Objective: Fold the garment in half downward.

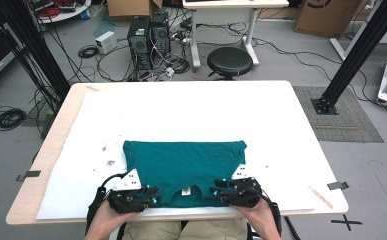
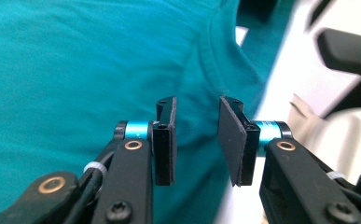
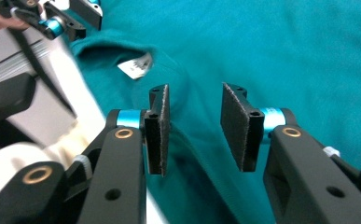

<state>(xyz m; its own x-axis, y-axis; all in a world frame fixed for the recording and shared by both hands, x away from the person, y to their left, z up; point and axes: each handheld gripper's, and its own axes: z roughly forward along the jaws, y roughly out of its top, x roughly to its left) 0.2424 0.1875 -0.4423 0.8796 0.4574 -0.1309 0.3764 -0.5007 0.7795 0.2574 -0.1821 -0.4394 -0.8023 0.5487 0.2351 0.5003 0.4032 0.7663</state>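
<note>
A teal T-shirt (image 1: 183, 162) lies folded flat on the white sheet (image 1: 191, 110) that covers the table, its collar and white label (image 1: 185, 190) at the near edge. My left gripper (image 1: 152, 194) sits at the shirt's near left corner and my right gripper (image 1: 219, 192) at its near right. In the left gripper view the jaws (image 2: 197, 140) stand apart over the teal cloth (image 2: 75, 60) beside the collar (image 2: 215, 51), with nothing between the pads. The right gripper (image 3: 194, 130) is open above the cloth (image 3: 285, 46) too, near the label (image 3: 135, 66).
The table's near edge runs just under both hands. A thin wooden stick (image 1: 321, 196) lies at the near right corner. Beyond the far edge stand a black stool (image 1: 229, 61) and computer towers (image 1: 148, 40) on the floor.
</note>
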